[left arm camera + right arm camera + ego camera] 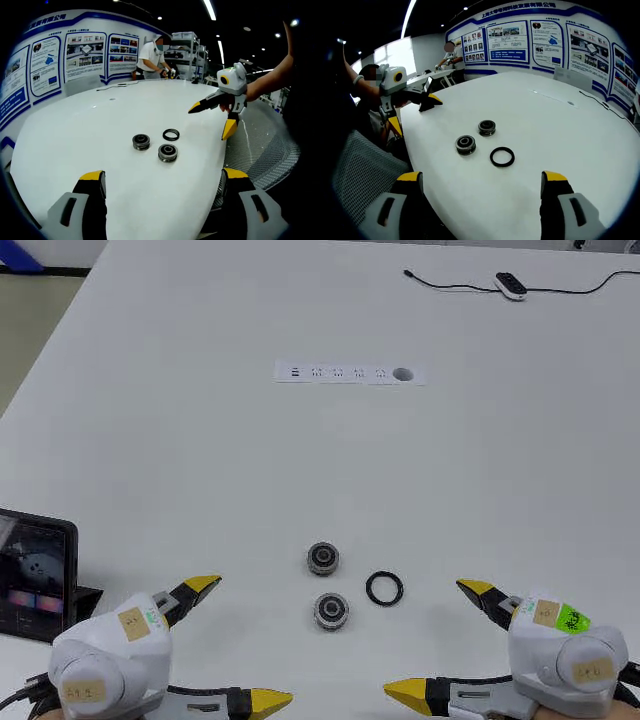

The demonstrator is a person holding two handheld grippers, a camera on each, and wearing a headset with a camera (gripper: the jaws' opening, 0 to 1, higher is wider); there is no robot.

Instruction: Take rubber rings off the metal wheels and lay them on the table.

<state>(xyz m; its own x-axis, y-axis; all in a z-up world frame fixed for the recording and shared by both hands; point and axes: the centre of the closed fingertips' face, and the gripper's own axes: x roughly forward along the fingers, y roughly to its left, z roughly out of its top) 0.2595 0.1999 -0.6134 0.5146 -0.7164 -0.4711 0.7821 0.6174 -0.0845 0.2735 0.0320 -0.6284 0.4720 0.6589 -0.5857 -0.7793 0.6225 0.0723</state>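
White left gripper [238, 642] and right gripper [437, 640] (green sticker [571, 619]) have yellow-tipped black jaws.

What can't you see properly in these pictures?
Tablet: head view, cut off by the left edge, screen blurred.
Power strip: head view, markings too small to read.
Small black device: head view, too small to identify.
Wall posters: right gripper view, text too small.
Far wheel and near wheel: head view, too small to tell whether rubber remains on them.
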